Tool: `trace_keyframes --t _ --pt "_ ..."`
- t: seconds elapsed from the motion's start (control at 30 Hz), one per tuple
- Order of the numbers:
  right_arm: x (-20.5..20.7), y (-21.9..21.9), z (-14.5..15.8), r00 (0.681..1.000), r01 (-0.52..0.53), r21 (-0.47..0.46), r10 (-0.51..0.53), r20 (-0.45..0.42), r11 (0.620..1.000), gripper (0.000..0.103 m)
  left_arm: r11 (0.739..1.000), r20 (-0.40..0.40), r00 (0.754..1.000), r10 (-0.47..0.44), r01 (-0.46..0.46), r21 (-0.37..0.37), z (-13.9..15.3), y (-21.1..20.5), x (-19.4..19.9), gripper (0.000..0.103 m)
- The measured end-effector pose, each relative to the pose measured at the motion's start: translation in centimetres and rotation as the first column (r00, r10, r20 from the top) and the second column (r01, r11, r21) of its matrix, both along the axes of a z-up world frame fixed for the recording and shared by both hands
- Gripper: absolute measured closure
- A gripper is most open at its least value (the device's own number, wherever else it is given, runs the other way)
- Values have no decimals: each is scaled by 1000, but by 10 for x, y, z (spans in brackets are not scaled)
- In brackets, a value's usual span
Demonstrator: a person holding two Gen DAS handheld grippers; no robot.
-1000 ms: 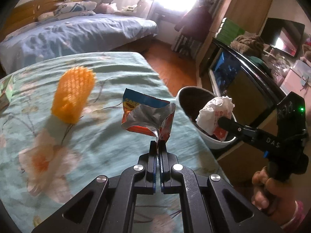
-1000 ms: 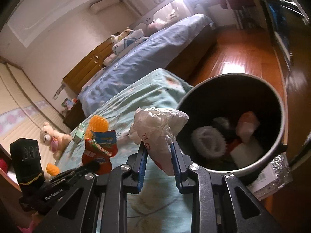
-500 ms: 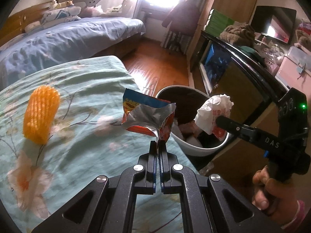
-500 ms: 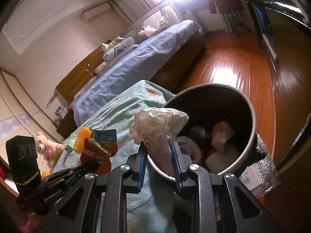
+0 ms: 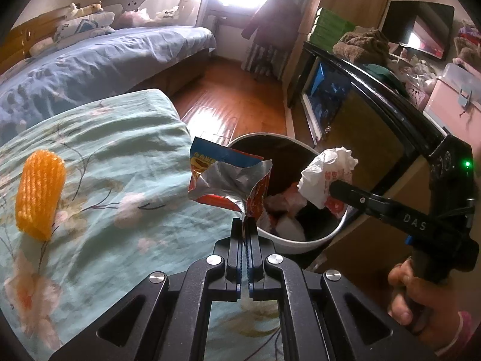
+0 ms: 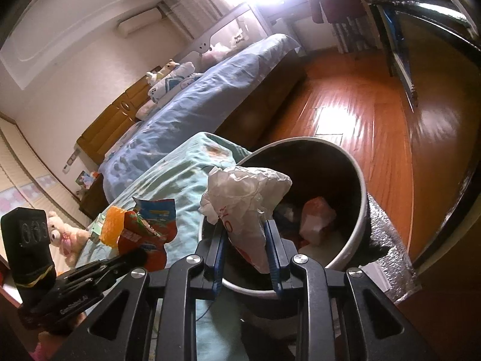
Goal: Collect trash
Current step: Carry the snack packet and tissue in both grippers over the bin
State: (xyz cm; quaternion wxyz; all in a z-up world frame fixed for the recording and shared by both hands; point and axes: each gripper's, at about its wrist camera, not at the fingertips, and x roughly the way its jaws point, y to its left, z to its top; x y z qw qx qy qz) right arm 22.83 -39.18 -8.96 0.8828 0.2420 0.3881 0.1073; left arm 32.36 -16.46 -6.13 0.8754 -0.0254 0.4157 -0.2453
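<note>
The left tool [image 5: 246,225] pinches a light, crinkly snack bag [image 5: 228,180] by its corner; the right tool [image 6: 245,240] squeezes a soft paper wad [image 6: 243,198]. Both hang over the bin [image 6: 359,204].

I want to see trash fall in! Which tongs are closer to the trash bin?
Right. The right tongs hold crumpled paper over the trash bin; the left tongs hold a snack wrapper beside its rim.

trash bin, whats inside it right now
In the trash bin lie white and pinkish crumpled scraps against its dark lining. The crumpled white wrapper held over the rim covers the near side, so what is below cannot be seen.
</note>
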Motion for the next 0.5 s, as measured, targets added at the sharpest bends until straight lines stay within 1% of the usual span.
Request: trace_keyframes --t 0.3,0.5 --pt "9 -9 -4 1000 16 -33 -17 -22 999 78 1000 -6 1000 -15 15 -2 -3 -17 12 102" --pt "18 -13 -6 999 21 -58 -23 -28 998 77 999 -25 999 -35 35 3 -8 -29 23 102"
